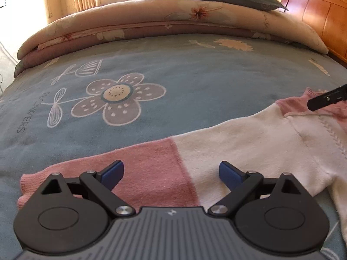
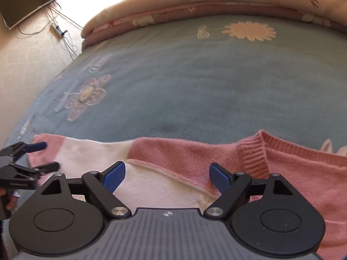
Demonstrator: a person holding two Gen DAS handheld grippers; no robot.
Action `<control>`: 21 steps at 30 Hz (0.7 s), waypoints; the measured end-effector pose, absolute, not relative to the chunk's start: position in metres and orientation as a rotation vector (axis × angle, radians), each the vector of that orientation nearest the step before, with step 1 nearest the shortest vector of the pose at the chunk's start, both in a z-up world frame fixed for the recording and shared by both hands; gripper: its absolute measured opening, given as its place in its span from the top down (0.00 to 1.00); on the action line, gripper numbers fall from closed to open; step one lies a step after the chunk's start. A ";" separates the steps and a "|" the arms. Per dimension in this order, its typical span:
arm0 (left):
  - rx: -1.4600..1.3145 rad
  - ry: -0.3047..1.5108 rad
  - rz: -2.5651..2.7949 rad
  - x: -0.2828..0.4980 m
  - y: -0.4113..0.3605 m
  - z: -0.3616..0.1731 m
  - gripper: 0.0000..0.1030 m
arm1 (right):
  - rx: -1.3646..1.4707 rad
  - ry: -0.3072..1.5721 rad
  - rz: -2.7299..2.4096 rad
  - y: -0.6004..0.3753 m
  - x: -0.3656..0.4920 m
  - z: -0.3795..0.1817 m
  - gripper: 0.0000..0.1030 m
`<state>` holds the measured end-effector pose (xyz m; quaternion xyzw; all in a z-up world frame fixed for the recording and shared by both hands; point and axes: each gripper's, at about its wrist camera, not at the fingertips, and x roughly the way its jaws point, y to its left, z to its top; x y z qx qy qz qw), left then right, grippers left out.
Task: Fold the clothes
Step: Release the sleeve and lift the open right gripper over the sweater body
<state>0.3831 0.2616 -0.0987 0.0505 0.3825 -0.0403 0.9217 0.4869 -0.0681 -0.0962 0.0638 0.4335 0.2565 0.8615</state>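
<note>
Over the sweater (image 1: 238, 151) on the bed, left gripper (image 1: 171, 173) and right gripper (image 2: 167, 176) both spread apart, holding nothing, sleeve (image 1: 141, 164) fold probably next, needs a pinch at the cuff

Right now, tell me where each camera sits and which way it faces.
Left wrist: on the left gripper, angled down over the sweater sleeve toward the folded quilt; own open fingers show.
Right wrist: on the right gripper, angled down over the sweater's collar; own open fingers show, and a hand at the left edge.
Shared: sweater, blue bedspread, quilt; each sees the other gripper.
</note>
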 end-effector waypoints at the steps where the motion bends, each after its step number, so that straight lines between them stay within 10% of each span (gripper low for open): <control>1: 0.087 0.795 -0.073 0.383 0.270 -0.102 0.06 | 0.122 0.890 0.528 -0.065 0.489 -0.102 0.14; 21: 0.166 0.780 -0.211 0.357 0.226 -0.087 0.06 | -0.292 0.899 0.554 0.001 0.388 -0.099 0.09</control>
